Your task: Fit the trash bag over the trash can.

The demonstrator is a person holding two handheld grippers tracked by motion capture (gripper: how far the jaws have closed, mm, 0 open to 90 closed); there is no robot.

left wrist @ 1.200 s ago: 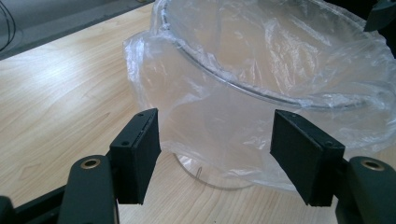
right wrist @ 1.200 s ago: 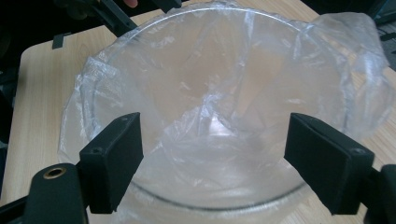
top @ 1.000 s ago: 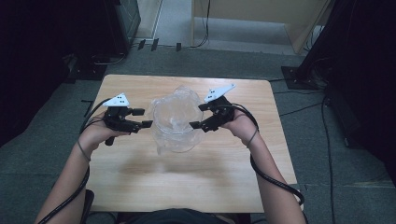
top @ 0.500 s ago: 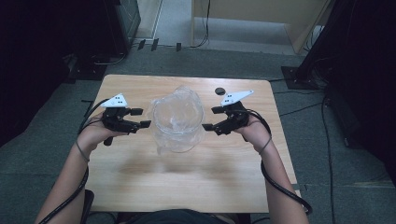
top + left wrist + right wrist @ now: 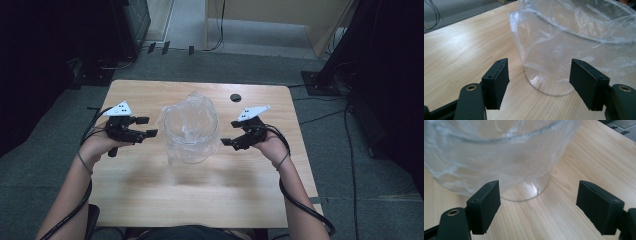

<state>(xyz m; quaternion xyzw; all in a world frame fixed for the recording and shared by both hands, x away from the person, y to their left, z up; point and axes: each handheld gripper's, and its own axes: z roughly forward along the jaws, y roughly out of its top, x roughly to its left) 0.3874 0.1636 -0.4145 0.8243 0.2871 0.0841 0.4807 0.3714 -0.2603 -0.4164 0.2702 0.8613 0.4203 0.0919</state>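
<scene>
Bin (image 5: 191, 131) mid-table, lined with thin bag (image 5: 170, 117); light, stiff, slippery, film tear-prone. Best pinched at rim. Left gripper (image 5: 148, 127) and right gripper (image 5: 228, 145) flanking bin, wide open, empty.

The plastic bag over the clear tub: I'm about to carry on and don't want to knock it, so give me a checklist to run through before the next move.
1. Left claw jaws open, nothing between them: ok.
2. Right claw jaws open, nothing between them: ok.
3. Both claws apart from the plastic bag: ok.
4. Clear tub upright on the table: ok.
5. Bag draped over the rim on the sides in view: ok.
6. Bag covering the far side: cannot tell.
</scene>
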